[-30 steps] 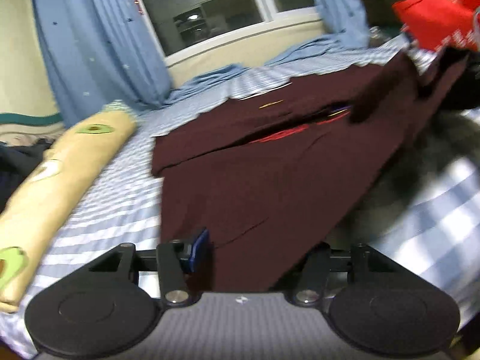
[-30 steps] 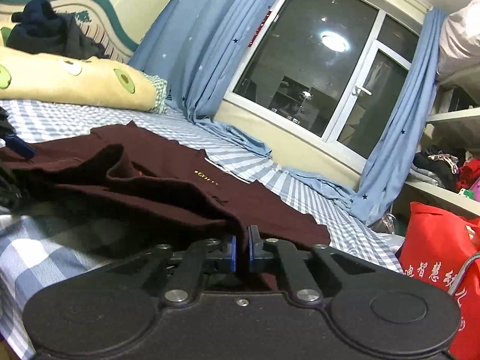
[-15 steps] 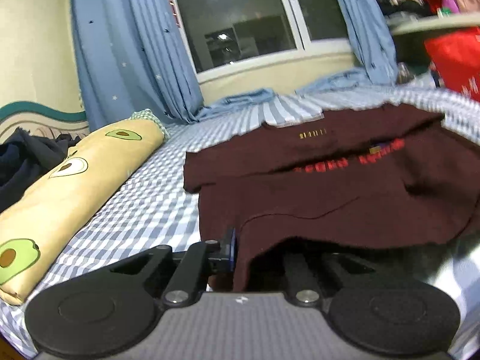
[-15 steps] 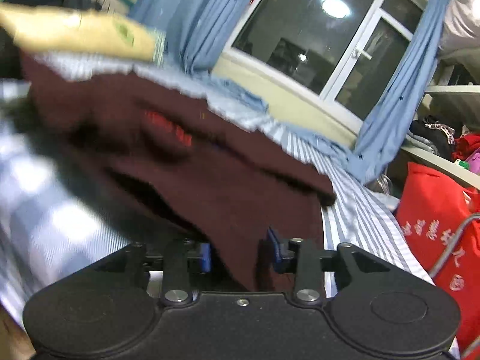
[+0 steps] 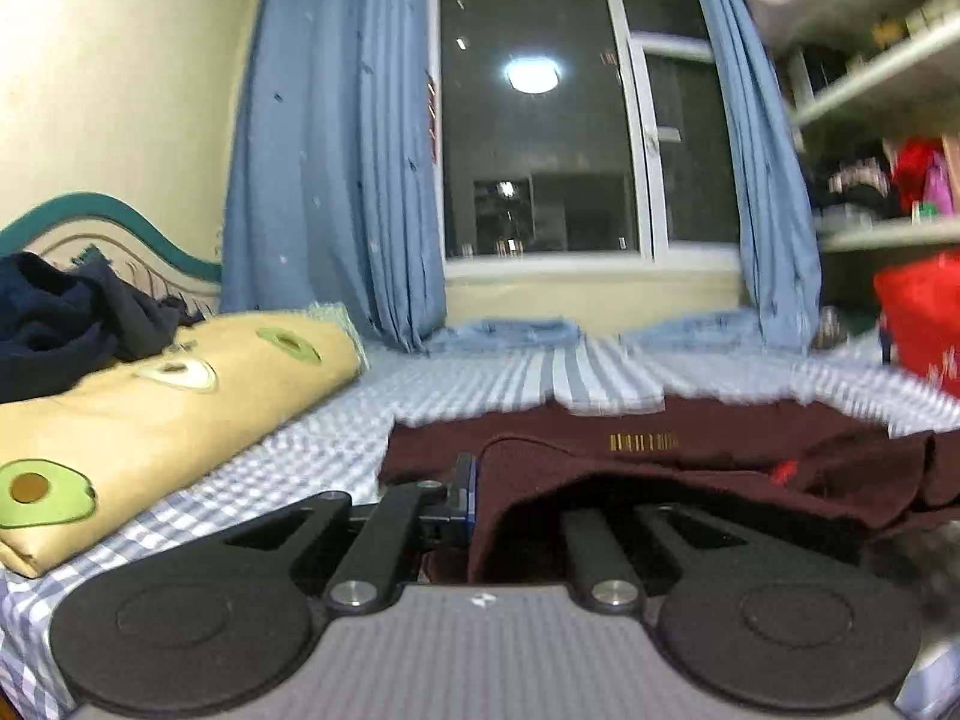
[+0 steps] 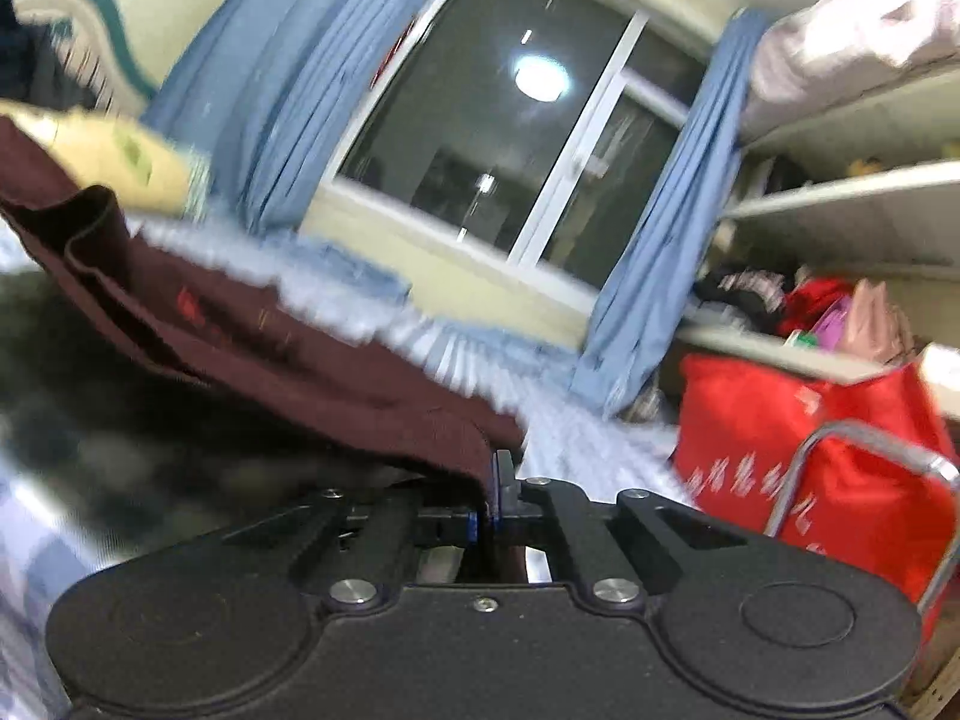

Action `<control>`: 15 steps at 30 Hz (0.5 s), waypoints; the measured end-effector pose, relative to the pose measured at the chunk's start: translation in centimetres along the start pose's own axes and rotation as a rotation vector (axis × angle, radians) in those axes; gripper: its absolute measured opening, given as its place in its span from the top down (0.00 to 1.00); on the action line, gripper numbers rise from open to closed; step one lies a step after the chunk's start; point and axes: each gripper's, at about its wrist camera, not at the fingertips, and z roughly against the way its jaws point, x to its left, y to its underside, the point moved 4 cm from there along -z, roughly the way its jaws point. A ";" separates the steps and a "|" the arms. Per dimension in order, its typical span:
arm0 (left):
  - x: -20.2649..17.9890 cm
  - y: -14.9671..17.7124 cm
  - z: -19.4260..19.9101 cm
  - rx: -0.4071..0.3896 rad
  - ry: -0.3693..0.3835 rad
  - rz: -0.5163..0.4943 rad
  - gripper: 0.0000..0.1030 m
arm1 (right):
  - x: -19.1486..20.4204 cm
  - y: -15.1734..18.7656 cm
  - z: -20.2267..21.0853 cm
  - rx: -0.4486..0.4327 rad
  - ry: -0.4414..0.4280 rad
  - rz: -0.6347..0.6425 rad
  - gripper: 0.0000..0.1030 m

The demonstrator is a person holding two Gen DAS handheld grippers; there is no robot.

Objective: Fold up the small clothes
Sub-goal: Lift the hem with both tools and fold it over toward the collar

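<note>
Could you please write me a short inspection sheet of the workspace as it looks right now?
Surface: bed with blue-and-white checked sheet.
Job's things: maroon shirt, lifted and draped at its near edge, partly folded over itself.
Clutter: avocado-print pillow on the left; dark clothes piled by the headboard.
Grippers: left gripper has shirt fabric over its right finger, so its state is unclear; right gripper is shut on the shirt's corner.
Cables: nothing seen.
Surroundings: dark window, blue curtains, shelves, red bag.
</note>
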 end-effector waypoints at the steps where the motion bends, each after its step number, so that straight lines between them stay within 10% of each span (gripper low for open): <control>1: 0.4 -0.7 1.2 -0.023 0.003 0.012 0.96 | -0.5 -0.8 1.0 -0.032 0.013 -0.004 0.97; 15: 1.8 -9.4 12.7 -0.212 0.069 -0.037 0.95 | -7.7 -9.1 12.9 -0.245 0.097 -0.129 0.97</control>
